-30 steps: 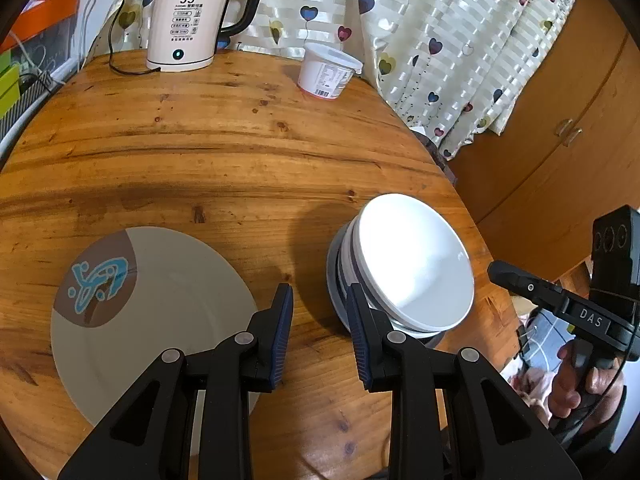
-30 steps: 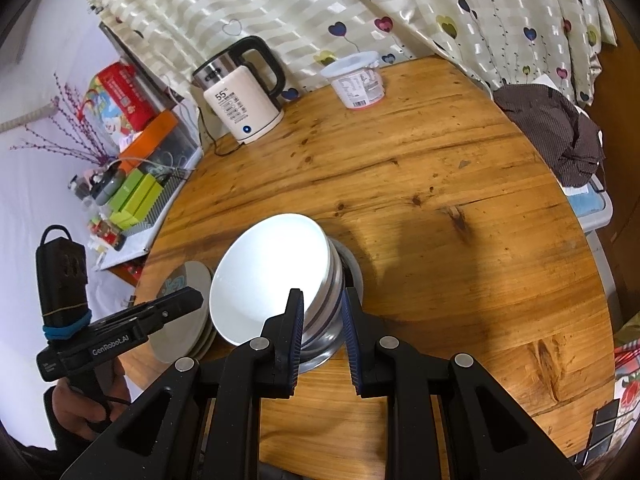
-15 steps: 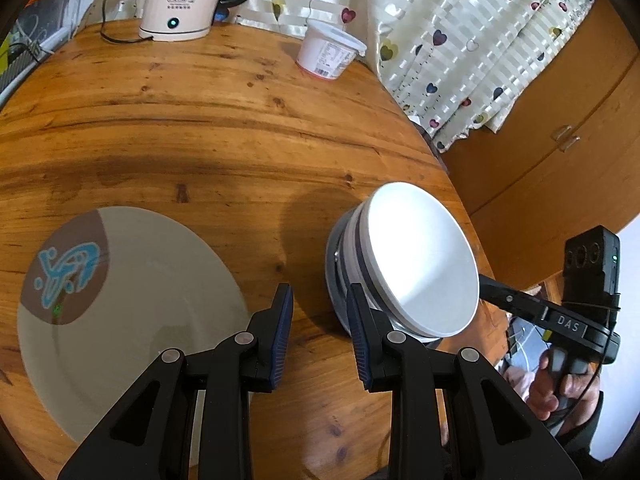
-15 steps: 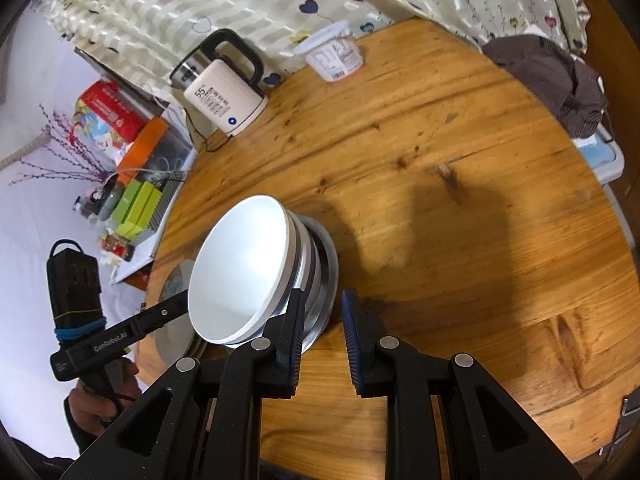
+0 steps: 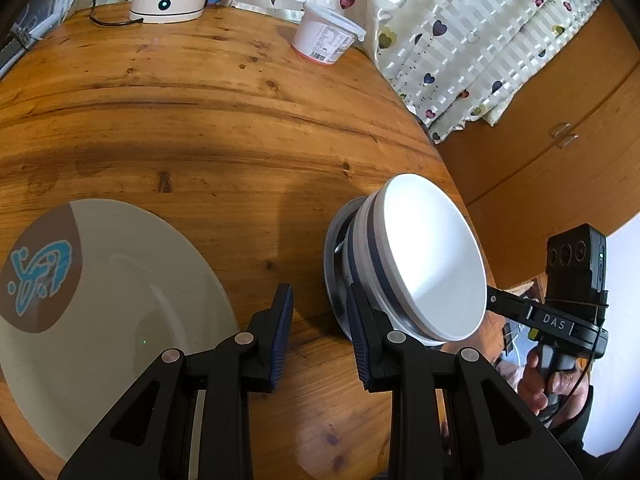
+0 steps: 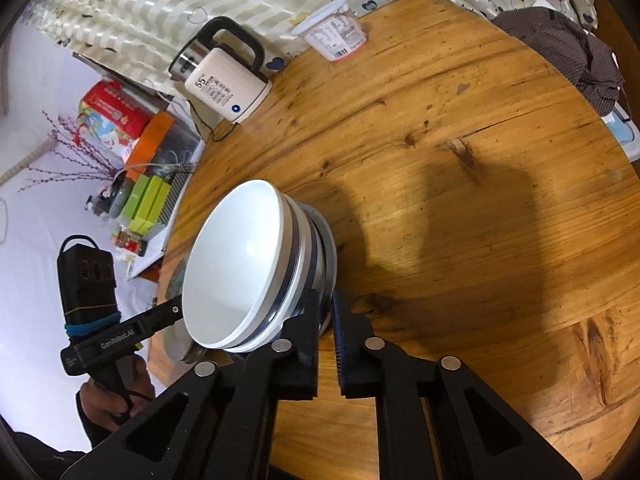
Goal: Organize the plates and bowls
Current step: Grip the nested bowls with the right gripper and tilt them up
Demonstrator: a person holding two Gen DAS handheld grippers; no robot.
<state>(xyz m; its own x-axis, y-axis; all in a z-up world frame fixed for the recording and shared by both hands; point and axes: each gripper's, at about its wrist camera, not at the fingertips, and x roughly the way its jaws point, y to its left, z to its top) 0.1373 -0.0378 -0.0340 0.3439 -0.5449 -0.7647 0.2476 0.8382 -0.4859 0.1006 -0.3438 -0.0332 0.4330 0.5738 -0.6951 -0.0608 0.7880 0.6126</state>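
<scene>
Bowls (image 5: 432,264) nested in one stack, standing on a metal dish (image 5: 333,240) at about 4 o'clock on the round table (image 5: 200,120), close to the edge. Judged to be at the gripping step, before any lift or slide of the stack.

Right gripper (image 6: 327,305): reaching in at the 3 o'clock side of the stack, jaws just closed in and now almost together, with what looks like the thin rim of the metal dish pinched between the pads. Left gripper (image 5: 319,300): partly open, holding nothing, hanging over bare wood at the 9 o'clock side of the stack, one finger just beside the dish rim. Well apart from the big plate (image 5: 120,280) at 8 o'clock on the table.

For a good move:
- Check the bite on the rim first, against slipping on thin, smooth metal.
- Keep the dish level, to prevent sliding of the loose bowls on top.
- Move slowly and low over the wood.
- Bring the left gripper to the opposite rim for support, or steady the top bowl with it.
- Avoid any pull toward 4 o'clock, with almost no table left on that side.

About the look: white, glossy, deep and round, with dark bands between the rims. Two or three in the nest, exact number not clear. Top one empty and clean, with a bright spot of light inside. Probably ceramic, so likely heavy for such a thin grip and easy to break in a fall.
</scene>
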